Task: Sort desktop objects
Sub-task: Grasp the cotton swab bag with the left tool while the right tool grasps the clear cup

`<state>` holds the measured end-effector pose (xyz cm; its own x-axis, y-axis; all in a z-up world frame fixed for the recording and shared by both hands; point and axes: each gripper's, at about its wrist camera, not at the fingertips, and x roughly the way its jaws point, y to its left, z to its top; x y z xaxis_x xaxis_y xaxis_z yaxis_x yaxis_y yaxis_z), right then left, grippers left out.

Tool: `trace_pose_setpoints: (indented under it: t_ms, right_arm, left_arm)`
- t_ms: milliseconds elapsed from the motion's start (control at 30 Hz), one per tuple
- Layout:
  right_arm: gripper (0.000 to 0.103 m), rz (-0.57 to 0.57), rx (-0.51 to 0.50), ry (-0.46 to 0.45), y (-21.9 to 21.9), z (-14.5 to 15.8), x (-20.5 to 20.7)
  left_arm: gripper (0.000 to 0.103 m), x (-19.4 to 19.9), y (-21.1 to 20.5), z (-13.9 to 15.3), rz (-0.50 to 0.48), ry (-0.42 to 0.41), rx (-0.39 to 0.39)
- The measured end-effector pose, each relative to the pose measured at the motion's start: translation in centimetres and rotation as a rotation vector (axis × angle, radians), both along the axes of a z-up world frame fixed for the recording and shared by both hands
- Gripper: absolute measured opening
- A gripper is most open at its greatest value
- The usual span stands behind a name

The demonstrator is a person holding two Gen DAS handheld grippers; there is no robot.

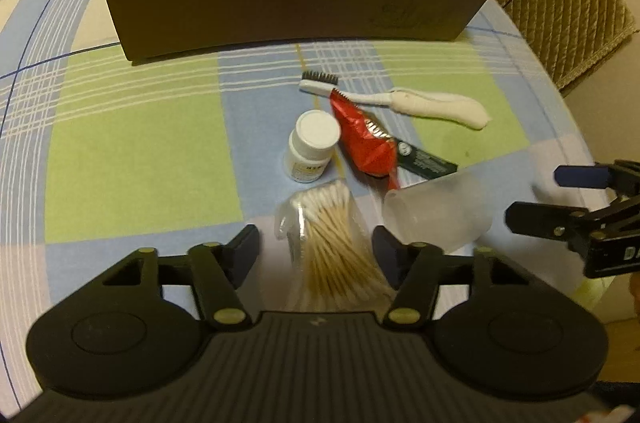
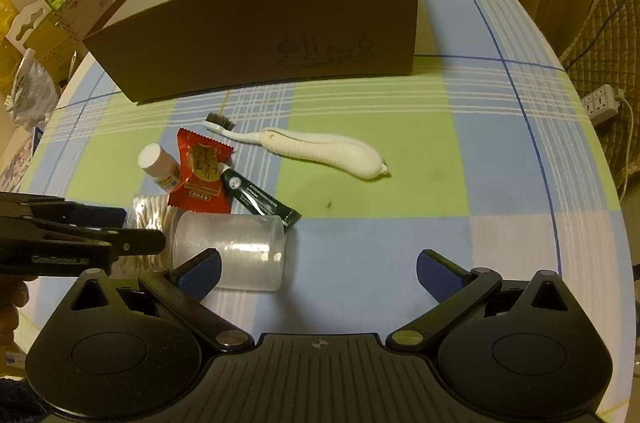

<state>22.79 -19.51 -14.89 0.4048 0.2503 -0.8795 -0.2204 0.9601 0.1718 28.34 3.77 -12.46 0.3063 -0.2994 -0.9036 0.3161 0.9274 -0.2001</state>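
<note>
Left gripper (image 1: 316,255) hangs low in the left-wrist frame, fingers spread on either side of the swab bag (image 1: 328,243) but apparently not yet pressing it. To do this well, I would centre the bundle between the pads before closing, since the slack plastic may slip. Close at lower right lies the cup (image 1: 438,213) on its side, so the closing finger should avoid nudging it. Right gripper (image 2: 318,271) is also spread, holding nothing, low in its frame. The box (image 2: 256,35) stands open across the top, seemingly the place for sorted things.
</note>
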Motion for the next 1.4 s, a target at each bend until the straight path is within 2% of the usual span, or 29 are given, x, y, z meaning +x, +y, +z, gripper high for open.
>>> trace_pose_setpoints:
  t_ms: [167, 233, 600, 767, 867, 933, 1000, 1133, 1233, 1400]
  right_arm:
    - [0.101, 0.008, 0.005, 0.0, 0.5, -0.1, 0.2]
    - [0.101, 0.022, 0.009, 0.0, 1.0, -0.1, 0.2]
    - [0.101, 0.117, 0.005, 0.004, 5.6, -1.0, 0.6]
    - [0.101, 0.117, -0.013, 0.003, 7.1, -1.8, 0.9]
    - [0.097, 0.126, -0.039, 0.006, 7.5, -2.2, 0.9]
    - [0.077, 0.134, -0.042, 0.014, 7.6, -2.3, 0.9]
    - [0.071, 0.138, -0.048, 0.035, 7.4, -2.6, 0.9]
    - [0.07, 0.154, -0.064, 0.03, 7.0, -2.4, 0.3]
    - [0.07, 0.157, -0.061, 0.034, 6.4, -2.1, -0.1]
    - [0.07, 0.129, -0.034, 0.029, 4.8, -1.0, -0.4]
  left_arm:
    - [0.031, 0.0, 1.0, -0.2, 0.003, 0.003, -0.014]
    - [0.026, -0.1, 1.8, -0.1, 0.017, 0.004, -0.018]
    - [0.023, -0.5, 8.0, 0.4, 0.166, 0.002, 0.021]
    - [0.028, -0.6, 9.0, 0.3, 0.195, 0.01, 0.021]
    - [0.032, -0.6, 8.7, 0.3, 0.182, 0.002, 0.033]
    - [0.033, -0.6, 8.5, 0.3, 0.174, -0.003, 0.036]
    - [0.033, -0.4, 8.2, 0.3, 0.164, -0.009, 0.038]
    - [0.031, -0.2, 7.2, 0.2, 0.117, -0.02, 0.066]
    - [0.021, -0.3, 6.7, 0.3, 0.084, -0.021, 0.068]
    - [0.017, -0.4, 6.7, 0.7, 0.075, -0.017, 0.059]
